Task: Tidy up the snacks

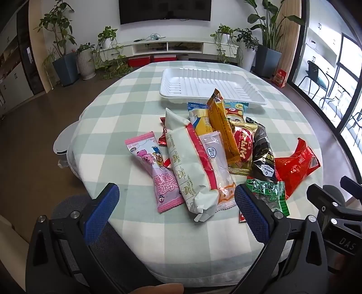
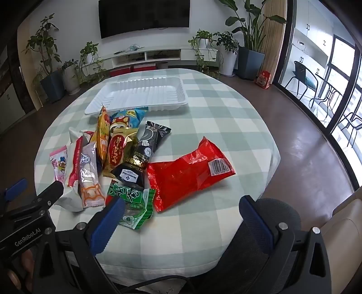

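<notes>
A heap of snack packets (image 1: 210, 153) lies on the worktop (image 1: 126, 108) just ahead of both tools; the tray (image 1: 210, 84) sits behind it.

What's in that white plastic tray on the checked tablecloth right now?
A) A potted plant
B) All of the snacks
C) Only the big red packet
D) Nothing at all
D: the white plastic tray shows only its bare ribbed bottom, while the snack packets, the big red packet among them, lie on the checked tablecloth in front of it.

I am in a home living room: a wall-mounted television (image 2: 144, 17) hangs above a low white media cabinet (image 2: 158, 55), potted plants (image 2: 48, 67) line the wall, and glass doors (image 2: 339, 90) show balcony chairs (image 2: 305, 79).
</notes>
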Demonstrator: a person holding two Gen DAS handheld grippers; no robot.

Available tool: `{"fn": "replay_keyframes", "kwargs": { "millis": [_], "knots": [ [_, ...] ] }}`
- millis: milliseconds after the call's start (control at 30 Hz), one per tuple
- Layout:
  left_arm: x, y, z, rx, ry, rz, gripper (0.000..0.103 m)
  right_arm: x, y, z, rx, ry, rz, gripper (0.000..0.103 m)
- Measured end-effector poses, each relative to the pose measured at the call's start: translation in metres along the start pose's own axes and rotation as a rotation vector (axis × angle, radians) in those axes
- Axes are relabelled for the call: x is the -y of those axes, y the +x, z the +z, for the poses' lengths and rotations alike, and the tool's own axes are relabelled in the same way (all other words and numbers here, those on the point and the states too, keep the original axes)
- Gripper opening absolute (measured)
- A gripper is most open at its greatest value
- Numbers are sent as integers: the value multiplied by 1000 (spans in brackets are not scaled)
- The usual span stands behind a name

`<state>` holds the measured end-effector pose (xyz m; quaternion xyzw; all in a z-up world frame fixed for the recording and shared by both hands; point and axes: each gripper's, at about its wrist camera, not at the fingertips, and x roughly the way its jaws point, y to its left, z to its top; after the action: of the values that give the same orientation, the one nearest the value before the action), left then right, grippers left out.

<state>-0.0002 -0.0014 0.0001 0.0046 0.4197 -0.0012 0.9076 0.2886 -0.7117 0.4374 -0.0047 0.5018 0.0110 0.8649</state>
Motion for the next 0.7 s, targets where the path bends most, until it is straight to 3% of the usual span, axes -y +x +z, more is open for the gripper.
{"fn": "replay_keyframes", "kwargs": {
  "millis": [700],
  "knots": [
    [-2,2,-1,-8,-15,-12,103,0,-4,1,-7,-3,-4,103]
  ]
}}
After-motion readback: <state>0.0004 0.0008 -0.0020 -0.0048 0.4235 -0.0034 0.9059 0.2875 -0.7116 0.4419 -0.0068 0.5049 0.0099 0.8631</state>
